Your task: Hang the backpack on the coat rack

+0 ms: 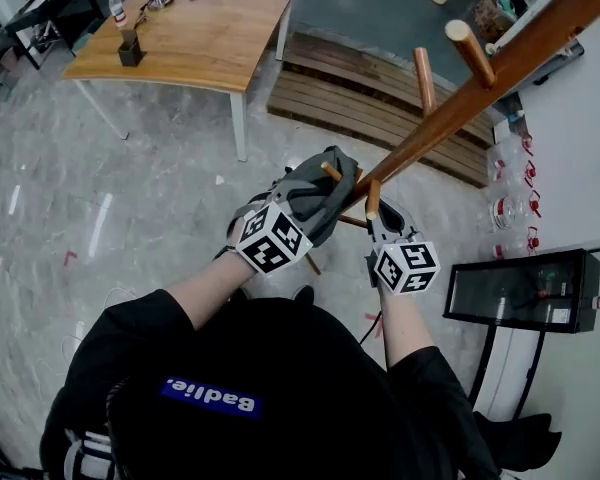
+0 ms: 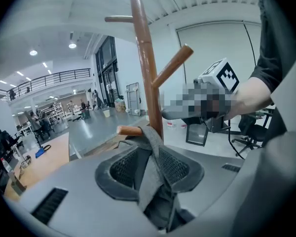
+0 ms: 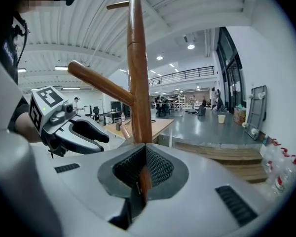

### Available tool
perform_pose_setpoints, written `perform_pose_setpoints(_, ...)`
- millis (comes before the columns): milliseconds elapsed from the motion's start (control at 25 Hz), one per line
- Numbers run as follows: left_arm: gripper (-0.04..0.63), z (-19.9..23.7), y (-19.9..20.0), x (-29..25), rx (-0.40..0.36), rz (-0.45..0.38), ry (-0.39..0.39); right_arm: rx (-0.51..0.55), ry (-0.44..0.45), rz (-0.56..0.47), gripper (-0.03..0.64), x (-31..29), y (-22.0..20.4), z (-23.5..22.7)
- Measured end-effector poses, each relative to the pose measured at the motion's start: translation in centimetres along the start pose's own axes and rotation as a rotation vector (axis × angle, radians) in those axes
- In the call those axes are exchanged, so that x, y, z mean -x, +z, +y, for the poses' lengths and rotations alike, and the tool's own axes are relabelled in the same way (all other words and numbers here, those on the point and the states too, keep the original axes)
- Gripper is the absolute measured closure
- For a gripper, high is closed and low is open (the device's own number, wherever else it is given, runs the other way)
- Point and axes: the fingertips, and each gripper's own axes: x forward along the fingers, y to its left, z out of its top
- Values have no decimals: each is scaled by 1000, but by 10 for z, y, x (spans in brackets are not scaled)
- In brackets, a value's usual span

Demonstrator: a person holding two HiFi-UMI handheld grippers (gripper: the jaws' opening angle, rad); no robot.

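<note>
Closest to the lens: black shirt (image 1: 280, 368) of the person. Farther out, left claw (image 2: 150, 171) gaping wide and pressing on nothing, with the grey strap (image 2: 149, 147) lying slack between its jaws. Just ahead of that claw, strap looped over a short peg (image 2: 129, 130) of the coat rack (image 2: 145, 73). Backpack (image 1: 318, 193) bunched directly in front of the left claw, against the pole. Right claw (image 3: 144, 171), to the right of the left one, pinched narrow on what looks like a front peg (image 1: 373, 200), probably steadying the rack. Judged nearly done: loop on, grip off. Left to do: draw the left claw clear of the strap, check that the bag hangs by itself, free the right claw.
</note>
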Motion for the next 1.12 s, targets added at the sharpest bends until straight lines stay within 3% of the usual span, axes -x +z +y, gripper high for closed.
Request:
perform_pose_setpoints(280, 459, -4, -5, 45, 34, -109, -61, -47, -91, -24, 612, 21, -7, 14)
perform_pose_setpoints(440, 459, -15, -5, 66, 66, -174, -107, -60, -100, -32, 612, 32, -11, 36)
perform_pose_setpoints(720, 459, -48, 2, 104, 215, -350, -151, -97, -42, -65, 612, 60, -19, 69)
perform_pose_setpoints(920, 459, -75, 6, 115, 283, -392, -102, -122, 47, -97, 612, 84, -26, 84)
perform_pose_setpoints(1120, 490, -132, 18, 122, 282, -411, -87, -121, 141, -134, 612, 125, -31, 94)
